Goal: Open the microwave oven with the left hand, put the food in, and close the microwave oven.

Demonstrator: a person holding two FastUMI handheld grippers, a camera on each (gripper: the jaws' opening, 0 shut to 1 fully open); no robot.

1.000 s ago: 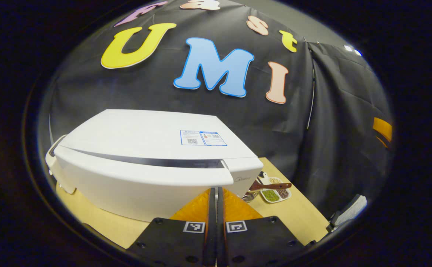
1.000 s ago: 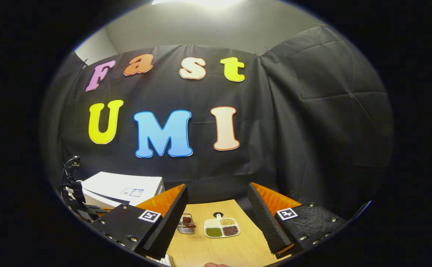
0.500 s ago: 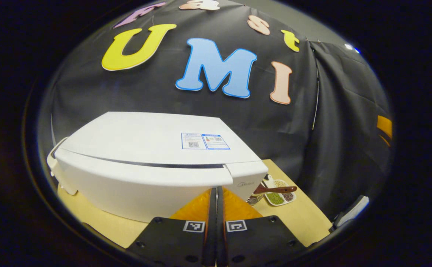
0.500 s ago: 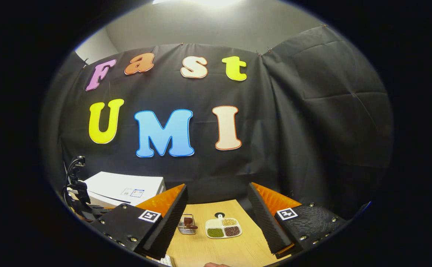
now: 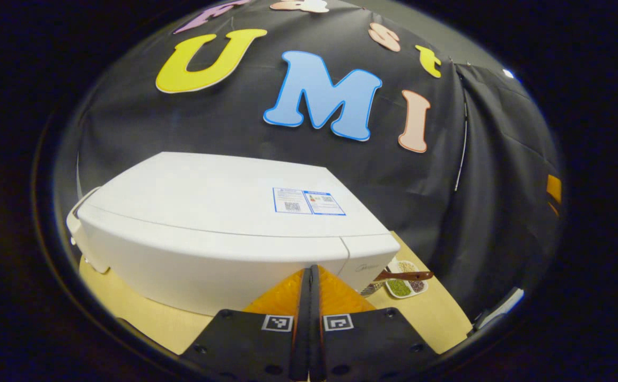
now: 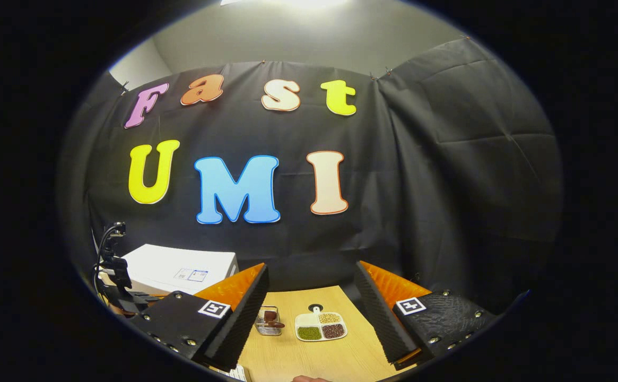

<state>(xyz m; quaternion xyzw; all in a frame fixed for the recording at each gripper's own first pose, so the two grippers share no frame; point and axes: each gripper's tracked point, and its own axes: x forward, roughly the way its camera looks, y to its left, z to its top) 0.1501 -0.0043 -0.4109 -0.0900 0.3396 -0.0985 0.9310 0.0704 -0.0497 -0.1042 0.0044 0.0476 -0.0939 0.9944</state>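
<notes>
The white microwave (image 5: 218, 233) stands on the wooden table with its door flush against the body. My left gripper (image 5: 309, 270) is shut with nothing between its fingers, and its tips touch the door's front near the right end. A white divided dish of green, brown and yellow beans (image 6: 321, 326) lies on the table right of the microwave (image 6: 181, 265). The same dish (image 5: 405, 285) appears past the microwave's corner. My right gripper (image 6: 310, 270) hovers open above the table, with the dish seen between its fingers. The left gripper's body with cables (image 6: 112, 270) is in front of the microwave.
A small metal basket holding a brown-handled utensil (image 6: 268, 321) sits just left of the dish. The light wooden table (image 6: 309, 355) ends at the black cloth wall behind. The brown handle (image 5: 404, 276) pokes out beside the microwave's right corner.
The dark gap along the microwave door has narrowed and vanished as my shut left gripper pushed the door in. The right gripper has barely moved.
</notes>
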